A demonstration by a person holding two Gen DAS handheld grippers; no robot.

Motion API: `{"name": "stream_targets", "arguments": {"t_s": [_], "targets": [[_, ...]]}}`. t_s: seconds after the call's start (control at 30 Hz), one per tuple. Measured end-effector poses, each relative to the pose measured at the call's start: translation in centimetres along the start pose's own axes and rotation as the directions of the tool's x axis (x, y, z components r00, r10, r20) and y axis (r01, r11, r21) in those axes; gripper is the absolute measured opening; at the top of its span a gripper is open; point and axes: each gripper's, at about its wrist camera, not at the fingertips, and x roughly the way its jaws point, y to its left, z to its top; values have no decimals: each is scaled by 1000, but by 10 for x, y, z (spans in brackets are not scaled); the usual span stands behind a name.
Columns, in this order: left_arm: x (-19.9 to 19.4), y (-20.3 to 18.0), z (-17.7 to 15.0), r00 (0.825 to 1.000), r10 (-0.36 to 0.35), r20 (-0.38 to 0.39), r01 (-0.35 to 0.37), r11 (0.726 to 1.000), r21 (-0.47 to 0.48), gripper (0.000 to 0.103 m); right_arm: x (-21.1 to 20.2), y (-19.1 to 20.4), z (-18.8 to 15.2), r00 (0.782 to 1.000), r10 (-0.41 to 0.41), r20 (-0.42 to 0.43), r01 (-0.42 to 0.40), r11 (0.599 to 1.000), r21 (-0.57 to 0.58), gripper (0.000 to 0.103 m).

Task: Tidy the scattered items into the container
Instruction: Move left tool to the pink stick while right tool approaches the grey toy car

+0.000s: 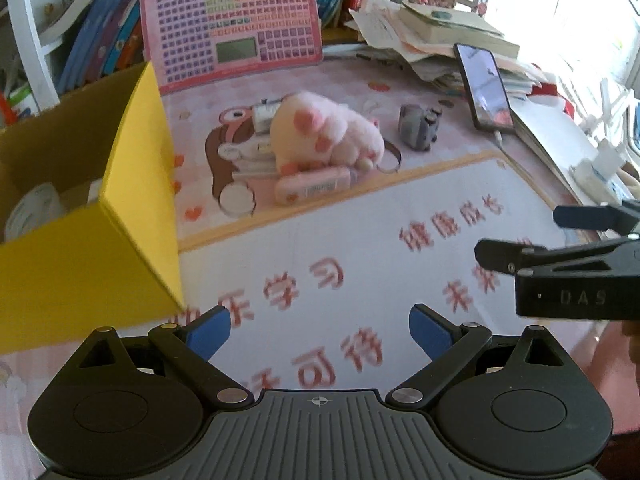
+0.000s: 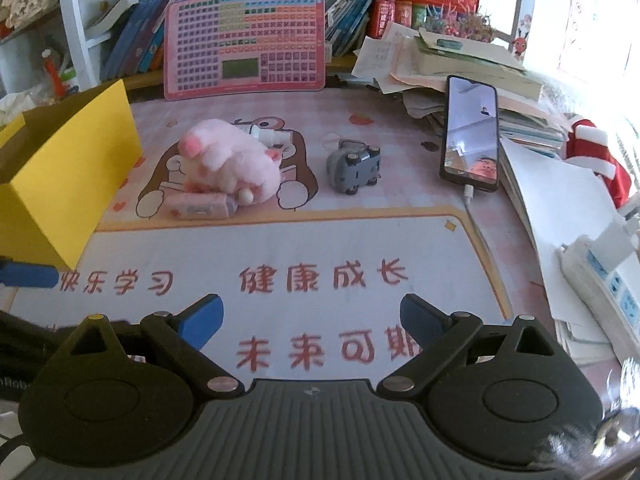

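Observation:
A yellow cardboard box stands open at the left, with a white tape roll inside; it also shows in the right wrist view. On the pink desk mat lie a pink plush paw, a pink flat case in front of it, a small white bottle behind it, and a grey toy car. My left gripper is open and empty beside the box. My right gripper is open and empty above the mat's front.
A phone leans on a stack of papers and books at the right, with a cable. A pink chart board leans on bookshelves behind. A power strip lies at the far right.

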Motion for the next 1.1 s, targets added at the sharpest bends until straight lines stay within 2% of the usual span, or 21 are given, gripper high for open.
{"name": "stream_targets", "arguments": {"t_s": [0.13,0.3,0.37,0.6,1.1], "targets": [[10,-6,15,999,38,27,-38,999,7,97,12,-8,9,1000,15,-2,-15,1000,-5,94],[23,-10,34,997,52,60,-51,999,-14,96,25,-21,23,1000,29,12,-29,1000,-1,93],[29,-12,41,996,61,68,-60,998,-19,92,32,-27,30,999,36,21,-36,999,1,93],[58,-15,62,994,100,53,-99,995,-28,92,59,-38,58,998,55,42,-56,998,19,93],[101,-15,82,993,116,16,-115,992,-51,92,134,-39,94,999,49,24,-46,996,-82,93]]}}
